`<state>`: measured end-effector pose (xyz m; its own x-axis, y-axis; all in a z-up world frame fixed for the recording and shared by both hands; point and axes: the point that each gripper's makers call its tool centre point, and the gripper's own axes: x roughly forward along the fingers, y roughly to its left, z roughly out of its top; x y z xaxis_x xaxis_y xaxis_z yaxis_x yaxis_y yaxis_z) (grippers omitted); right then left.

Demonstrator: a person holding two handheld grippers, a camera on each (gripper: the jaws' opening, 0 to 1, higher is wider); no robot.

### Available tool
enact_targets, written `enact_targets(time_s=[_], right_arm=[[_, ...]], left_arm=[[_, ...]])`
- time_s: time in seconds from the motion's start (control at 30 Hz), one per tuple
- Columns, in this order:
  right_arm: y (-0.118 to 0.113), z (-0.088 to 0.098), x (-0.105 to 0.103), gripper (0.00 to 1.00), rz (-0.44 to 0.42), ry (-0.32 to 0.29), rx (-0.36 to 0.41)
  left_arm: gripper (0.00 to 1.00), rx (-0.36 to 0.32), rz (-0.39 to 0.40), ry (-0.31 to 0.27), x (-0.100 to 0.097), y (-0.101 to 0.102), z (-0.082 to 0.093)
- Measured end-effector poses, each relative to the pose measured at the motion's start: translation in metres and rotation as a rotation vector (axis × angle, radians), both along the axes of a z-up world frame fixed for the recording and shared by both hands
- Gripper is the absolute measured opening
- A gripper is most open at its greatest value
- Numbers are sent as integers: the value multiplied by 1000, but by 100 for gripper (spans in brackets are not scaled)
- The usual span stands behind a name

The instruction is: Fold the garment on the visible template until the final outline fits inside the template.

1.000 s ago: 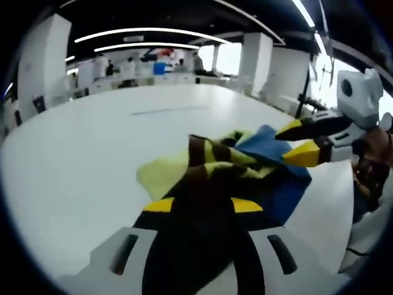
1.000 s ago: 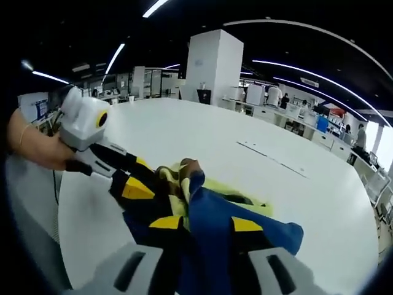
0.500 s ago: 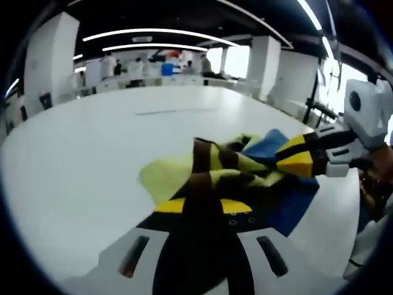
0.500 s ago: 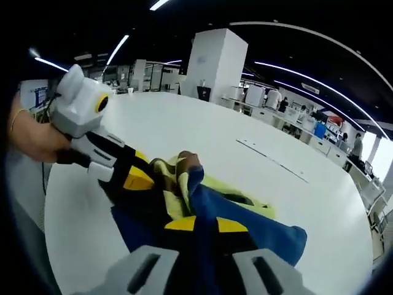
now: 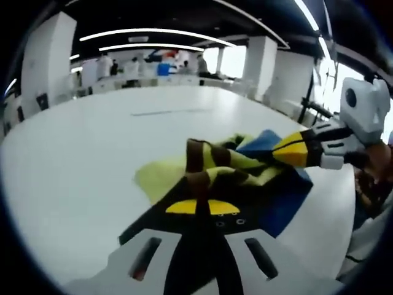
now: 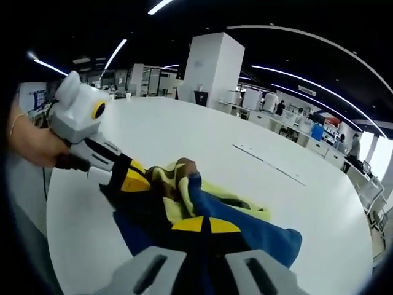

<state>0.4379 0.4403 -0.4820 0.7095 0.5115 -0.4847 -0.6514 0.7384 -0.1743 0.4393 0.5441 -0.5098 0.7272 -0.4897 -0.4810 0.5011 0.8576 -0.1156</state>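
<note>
Table is white and broad; garment, yellow, brown and blue, lies bunched on it near the edge. Left gripper is clenched on dark fabric, right gripper clamped on the blue part, each from opposite sides.

No legible text, label, brand, number or sign is found in either view. The far-off desks and wall panels at 12 o'clock in the left gripper view are too blurred and small for any lettering to be made out.
</note>
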Motion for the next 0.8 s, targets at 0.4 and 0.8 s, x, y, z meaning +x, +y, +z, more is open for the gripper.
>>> enact_targets(time_s=[0.4,0.8], right_arm=[[-21,42,12,0,-53,-83,17],[-37,68,30,0,-86,-114,18]], left_arm=[[0,31,-31,-91,10,7,45],[0,8,-29,-72,24,12,74]])
